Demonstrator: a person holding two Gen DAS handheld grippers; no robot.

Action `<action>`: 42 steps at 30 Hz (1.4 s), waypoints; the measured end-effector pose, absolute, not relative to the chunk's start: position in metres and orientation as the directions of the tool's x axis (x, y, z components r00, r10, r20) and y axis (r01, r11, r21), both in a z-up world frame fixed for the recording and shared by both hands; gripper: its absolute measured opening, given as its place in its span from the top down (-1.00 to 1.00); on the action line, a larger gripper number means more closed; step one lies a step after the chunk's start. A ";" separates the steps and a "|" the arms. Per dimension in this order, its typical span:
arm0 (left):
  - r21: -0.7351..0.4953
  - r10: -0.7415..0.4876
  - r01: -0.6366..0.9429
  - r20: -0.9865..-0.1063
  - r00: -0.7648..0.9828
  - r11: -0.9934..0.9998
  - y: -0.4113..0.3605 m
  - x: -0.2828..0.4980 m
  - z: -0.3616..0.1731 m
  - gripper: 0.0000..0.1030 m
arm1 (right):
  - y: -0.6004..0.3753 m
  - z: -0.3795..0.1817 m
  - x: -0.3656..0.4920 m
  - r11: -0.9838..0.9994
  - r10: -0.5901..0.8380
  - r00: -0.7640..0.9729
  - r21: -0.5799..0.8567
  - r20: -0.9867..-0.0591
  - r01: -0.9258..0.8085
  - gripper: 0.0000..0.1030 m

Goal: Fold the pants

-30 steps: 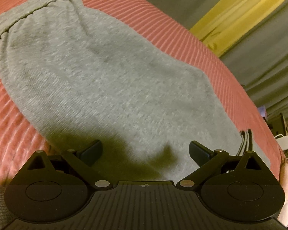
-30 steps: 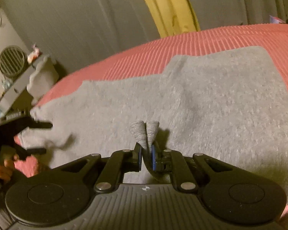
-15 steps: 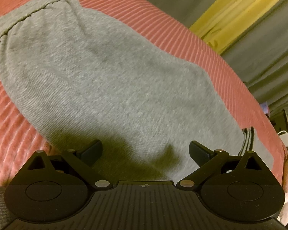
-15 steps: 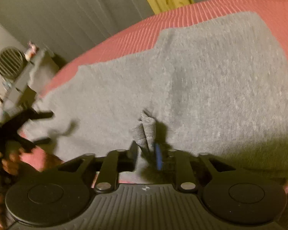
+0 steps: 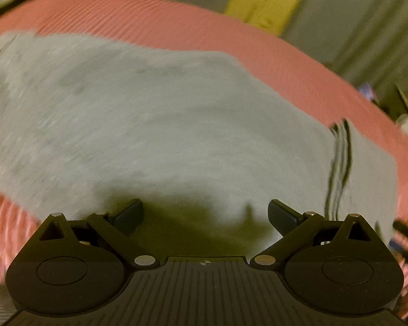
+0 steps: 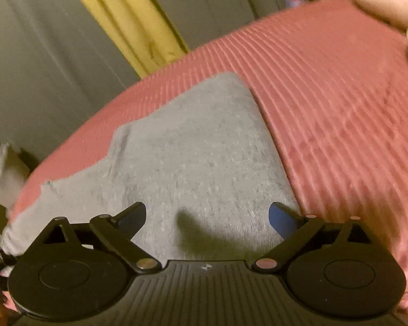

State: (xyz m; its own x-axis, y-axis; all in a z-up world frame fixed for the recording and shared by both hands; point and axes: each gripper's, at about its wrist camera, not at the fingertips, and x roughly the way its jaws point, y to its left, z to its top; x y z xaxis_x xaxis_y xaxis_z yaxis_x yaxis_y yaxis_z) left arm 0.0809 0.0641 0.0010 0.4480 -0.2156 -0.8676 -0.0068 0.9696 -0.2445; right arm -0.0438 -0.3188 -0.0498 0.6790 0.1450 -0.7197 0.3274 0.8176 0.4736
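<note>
Two grippers hang above the grey pants [image 5: 163, 125], which lie flat on the ribbed pink bedcover [image 5: 299, 73]. The left gripper [image 5: 205, 214] stands with its jaws spread wide and nothing between them. The right gripper [image 6: 207, 217] is opening, jaws already far apart, and no cloth sits between its pads [image 6: 281, 221]; the fabric below it lies flat.

Governing relation: the pants lie directly ahead of and below both tools, and their long axis runs crosswise to the fingers, from one gripper toward the other. In the right wrist view the garment ends in a clean edge [image 6: 269, 135] just right of the right gripper, with bare bedcover beyond — so this gripper is the nearer to that end. The next fold would likely carry one end along the long axis toward the other.

View differences: the left wrist view shows dark stripes [image 5: 340, 160] across the fabric near its right side; the right view does not. The right view alone shows a stepped far edge [image 6: 117, 141] in the cloth, and yellow curtain [image 6: 127, 19] detail behind the bed. The left view is motion-blurred.
</note>
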 end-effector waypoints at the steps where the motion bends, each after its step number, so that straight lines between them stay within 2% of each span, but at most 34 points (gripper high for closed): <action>1: -0.241 -0.224 0.020 -0.863 0.452 0.970 0.052 0.082 0.003 -0.96 | -0.318 -0.049 -0.043 0.825 0.126 0.676 0.455 -0.726 0.335 -0.89; 5: -0.336 -0.339 0.084 -0.842 0.419 0.938 0.007 0.098 0.006 -0.96 | -0.308 -0.043 -0.042 0.873 -0.049 0.629 0.272 -0.776 0.404 -0.91; 8: -0.363 -0.381 0.123 -0.830 0.408 0.924 -0.031 0.113 0.003 -0.96 | -0.323 -0.049 -0.054 0.801 0.002 0.663 0.398 -0.748 0.447 -0.91; 11: -0.319 -0.364 0.176 -0.842 0.398 0.931 -0.067 0.130 -0.004 -0.95 | -0.334 -0.056 -0.063 0.730 0.013 0.682 0.474 -0.731 0.493 -0.91; 17: -0.194 -0.261 0.204 -0.882 0.391 0.960 -0.106 0.158 -0.021 -0.89 | -0.332 -0.065 -0.055 0.737 0.059 0.658 0.477 -0.751 0.479 -0.91; 22: -0.223 -0.300 0.231 -0.869 0.392 0.947 -0.109 0.158 -0.024 -0.88 | -0.339 -0.071 -0.054 0.709 0.082 0.674 0.518 -0.734 0.478 -0.92; 24: -0.231 -0.319 0.258 -0.866 0.386 0.938 -0.117 0.155 -0.022 -0.78 | -0.342 -0.073 -0.054 0.687 0.088 0.680 0.539 -0.727 0.488 -0.92; 26: -0.224 -0.325 0.289 -0.870 0.371 0.931 -0.129 0.153 -0.023 -0.49 | -0.341 -0.071 -0.058 0.683 0.087 0.683 0.542 -0.725 0.489 -0.92; 30: -0.154 -0.286 0.341 -0.880 0.378 0.927 -0.149 0.152 -0.026 -0.42 | -0.338 -0.070 -0.056 0.696 0.078 0.677 0.526 -0.732 0.489 -0.92; 31: -0.157 -0.293 0.351 -0.878 0.378 0.923 -0.150 0.151 -0.026 -0.26 | -0.338 -0.071 -0.056 0.696 0.077 0.676 0.524 -0.733 0.490 -0.92; 32: -0.180 -0.320 0.366 -0.872 0.370 0.913 -0.151 0.151 -0.025 0.04 | -0.339 -0.072 -0.055 0.697 0.076 0.675 0.523 -0.734 0.490 -0.92; 33: -0.199 -0.339 0.375 -0.871 0.356 0.906 -0.150 0.149 -0.024 0.06 | -0.338 -0.072 -0.055 0.698 0.076 0.675 0.522 -0.734 0.490 -0.92; 35: -0.189 -0.337 0.385 -0.869 0.364 0.903 -0.151 0.149 -0.022 0.31 | -0.339 -0.072 -0.054 0.696 0.075 0.674 0.523 -0.735 0.492 -0.92; 37: -0.191 -0.350 0.400 -0.859 0.374 0.896 -0.149 0.148 -0.020 0.46 | -0.339 -0.073 -0.054 0.695 0.074 0.674 0.523 -0.735 0.494 -0.92; 40: -0.200 -0.364 0.409 -0.852 0.375 0.890 -0.147 0.147 -0.019 0.46 | -0.339 -0.072 -0.053 0.697 0.073 0.672 0.519 -0.737 0.494 -0.92; 42: -0.193 -0.353 0.403 -0.858 0.373 0.895 -0.149 0.149 -0.023 0.27 | -0.339 -0.072 -0.052 0.697 0.071 0.671 0.518 -0.738 0.496 -0.92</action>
